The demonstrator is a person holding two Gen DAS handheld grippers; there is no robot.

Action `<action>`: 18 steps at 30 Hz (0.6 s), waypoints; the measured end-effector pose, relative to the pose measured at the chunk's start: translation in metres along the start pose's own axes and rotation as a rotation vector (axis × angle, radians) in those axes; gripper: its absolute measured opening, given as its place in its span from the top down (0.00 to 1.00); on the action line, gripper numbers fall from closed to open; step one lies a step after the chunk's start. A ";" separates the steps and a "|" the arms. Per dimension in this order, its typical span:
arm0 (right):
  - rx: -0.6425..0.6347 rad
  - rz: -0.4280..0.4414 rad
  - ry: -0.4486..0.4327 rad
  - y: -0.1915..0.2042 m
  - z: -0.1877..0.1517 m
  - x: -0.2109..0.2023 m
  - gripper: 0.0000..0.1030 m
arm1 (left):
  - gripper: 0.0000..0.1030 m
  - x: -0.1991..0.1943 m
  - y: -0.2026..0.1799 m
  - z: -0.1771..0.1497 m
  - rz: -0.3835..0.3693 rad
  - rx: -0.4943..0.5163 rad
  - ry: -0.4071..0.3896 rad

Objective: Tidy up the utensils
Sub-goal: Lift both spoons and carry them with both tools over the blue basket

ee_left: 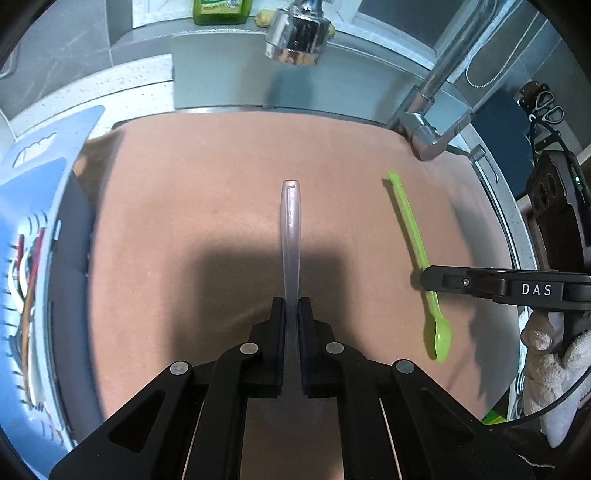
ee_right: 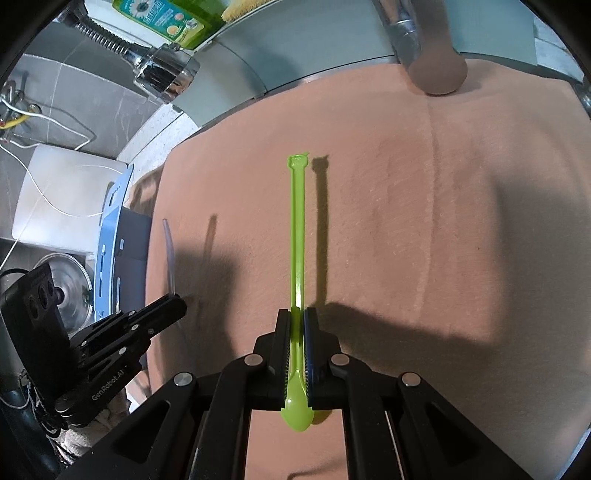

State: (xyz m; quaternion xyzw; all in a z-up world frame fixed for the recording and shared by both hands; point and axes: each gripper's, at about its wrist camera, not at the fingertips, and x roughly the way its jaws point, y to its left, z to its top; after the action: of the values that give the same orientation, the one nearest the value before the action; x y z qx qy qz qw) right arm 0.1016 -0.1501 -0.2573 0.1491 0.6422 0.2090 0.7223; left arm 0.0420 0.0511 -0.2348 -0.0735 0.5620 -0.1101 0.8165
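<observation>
Nearest in the left wrist view, left gripper [ee_left: 291, 310] clamped on a clear plastic utensil [ee_left: 291, 221], handle running straight away over the peach cloth [ee_left: 203, 192]; working end hidden between the pads. Nearest in the right wrist view, right gripper [ee_right: 296, 325] clamped on a green spoon [ee_right: 298, 229] — bowl poking out behind the pads toward the camera, thin handle pointing far, ending in a small shaped tip.

Only from the left view: the green spoon seen side-on at right, slanting, pinched mid-handle by the right gripper's black finger marked DAS. Only from the right view: the left gripper at near left, closed, with just a sliver of the clear utensil curving up beyond it.

At far left in the left view, a blue slotted basket [ee_left: 40, 177] — blurred red, white and brown sticks inside, kind not clear. In the right view, the same basket edge-on, with a steel pot lid [ee_right: 72, 291] and white box [ee_right: 66, 199] further left.

Farthest, chrome faucet head [ee_left: 297, 35] and green soap bottle [ee_left: 221, 9].
</observation>
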 end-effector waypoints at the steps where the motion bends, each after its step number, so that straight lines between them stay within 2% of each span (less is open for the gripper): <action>1: -0.005 0.001 -0.002 0.002 0.000 -0.001 0.94 | 0.95 -0.002 0.001 -0.001 0.002 0.000 -0.004; 11: -0.065 0.051 -0.020 0.045 0.005 -0.009 0.94 | 0.95 -0.036 0.014 0.002 -0.001 0.009 -0.065; 18: -0.128 0.105 -0.029 0.098 0.013 -0.008 0.94 | 0.95 -0.075 0.048 0.008 0.026 -0.006 -0.120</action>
State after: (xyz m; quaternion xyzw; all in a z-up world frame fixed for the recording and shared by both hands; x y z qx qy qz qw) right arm 0.1026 -0.0685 -0.2009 0.1394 0.6083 0.2849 0.7276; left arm 0.0287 0.1170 -0.1763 -0.0750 0.5134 -0.0934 0.8498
